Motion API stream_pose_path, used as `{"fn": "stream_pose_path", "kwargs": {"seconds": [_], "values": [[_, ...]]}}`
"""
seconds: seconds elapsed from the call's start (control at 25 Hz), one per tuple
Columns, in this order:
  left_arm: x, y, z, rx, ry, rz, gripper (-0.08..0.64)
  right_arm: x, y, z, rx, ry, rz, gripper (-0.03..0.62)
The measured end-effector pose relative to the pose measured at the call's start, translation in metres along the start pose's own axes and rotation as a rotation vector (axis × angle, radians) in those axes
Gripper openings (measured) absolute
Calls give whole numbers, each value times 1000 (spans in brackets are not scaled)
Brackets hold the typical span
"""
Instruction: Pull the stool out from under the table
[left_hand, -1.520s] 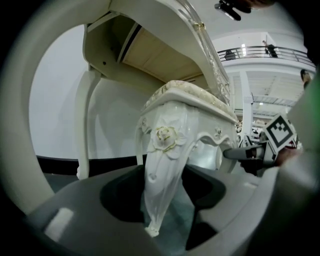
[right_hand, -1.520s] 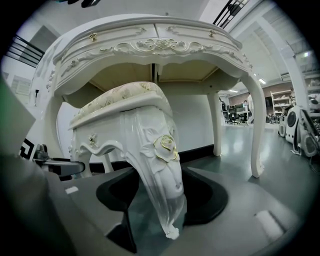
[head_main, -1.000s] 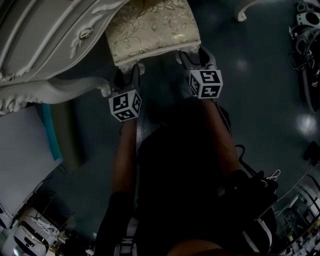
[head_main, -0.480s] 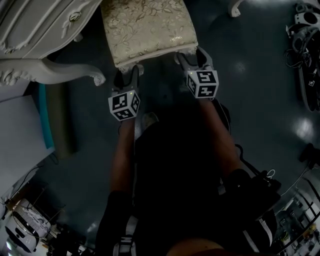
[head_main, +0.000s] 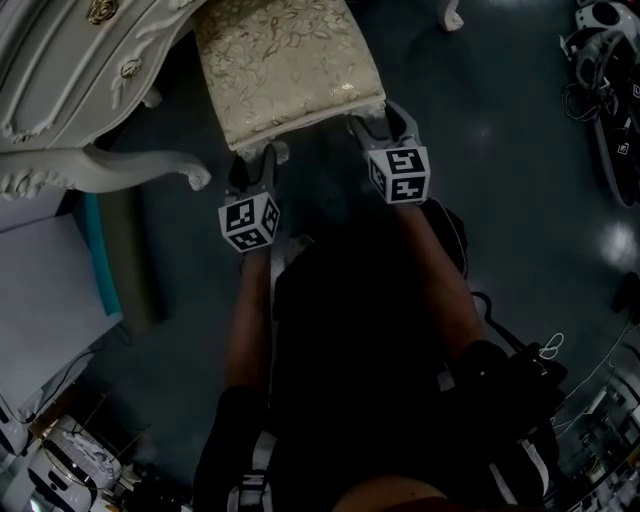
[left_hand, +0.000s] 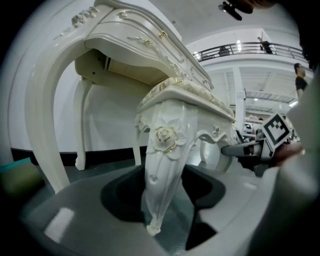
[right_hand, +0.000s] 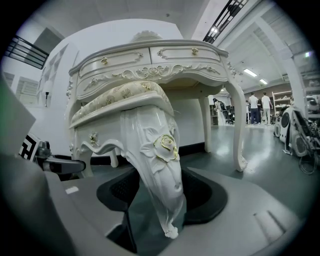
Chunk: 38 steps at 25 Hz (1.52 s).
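Note:
The stool (head_main: 285, 65) has a cream floral cushion and white carved legs, and stands at the top of the head view, mostly out from under the white ornate table (head_main: 60, 90). My left gripper (head_main: 258, 158) is shut on the stool's front-left leg (left_hand: 162, 170), which runs down between its dark pads. My right gripper (head_main: 372, 122) is shut on the front-right leg (right_hand: 157, 170), a rose carving just above the jaws. Each gripper shows in the other's view: the right gripper (left_hand: 250, 150) and the left gripper (right_hand: 60, 164).
A curved table leg (head_main: 140, 165) ends just left of my left gripper. A teal strip and a dark roll (head_main: 110, 250) lie by a white panel (head_main: 40, 300) at the left. Cables and equipment (head_main: 600, 80) line the right edge. People (right_hand: 255, 107) stand far off.
The stool has come further out from under the table with both grippers still on its front legs. More of the cushion shows and the table has drawn away to the upper left.

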<state>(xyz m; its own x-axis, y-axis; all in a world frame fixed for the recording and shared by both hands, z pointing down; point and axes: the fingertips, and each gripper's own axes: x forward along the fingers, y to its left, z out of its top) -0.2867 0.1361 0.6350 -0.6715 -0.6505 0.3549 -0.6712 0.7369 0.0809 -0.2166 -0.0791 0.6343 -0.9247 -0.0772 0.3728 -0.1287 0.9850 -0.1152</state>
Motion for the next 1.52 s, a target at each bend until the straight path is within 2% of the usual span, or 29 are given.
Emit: {"fn": "stream_pose_path", "kwargs": {"seconds": [0.32, 0.6, 0.8, 0.92, 1.2, 1.4, 1.52], "values": [[28, -27, 7, 42, -2, -104, 233, -14, -33, -3, 27, -36, -103, 264], [57, -47, 18, 81, -22, -193, 233, -22, -61, -4, 64, -28, -199, 264], [71, -82, 27, 111, -11, -250, 233, -43, -92, -2, 96, -13, -248, 264], [76, -84, 25, 120, -3, -283, 232, -44, -95, -6, 104, 4, -256, 264], [97, -83, 22, 140, -33, -389, 230, -45, -95, -13, 123, 6, -345, 262], [102, -170, 23, 193, -26, -511, 230, -112, -151, -31, 182, -23, -464, 262], [103, -176, 22, 213, -29, -571, 230, -125, -146, -37, 201, -38, -525, 262]]}}
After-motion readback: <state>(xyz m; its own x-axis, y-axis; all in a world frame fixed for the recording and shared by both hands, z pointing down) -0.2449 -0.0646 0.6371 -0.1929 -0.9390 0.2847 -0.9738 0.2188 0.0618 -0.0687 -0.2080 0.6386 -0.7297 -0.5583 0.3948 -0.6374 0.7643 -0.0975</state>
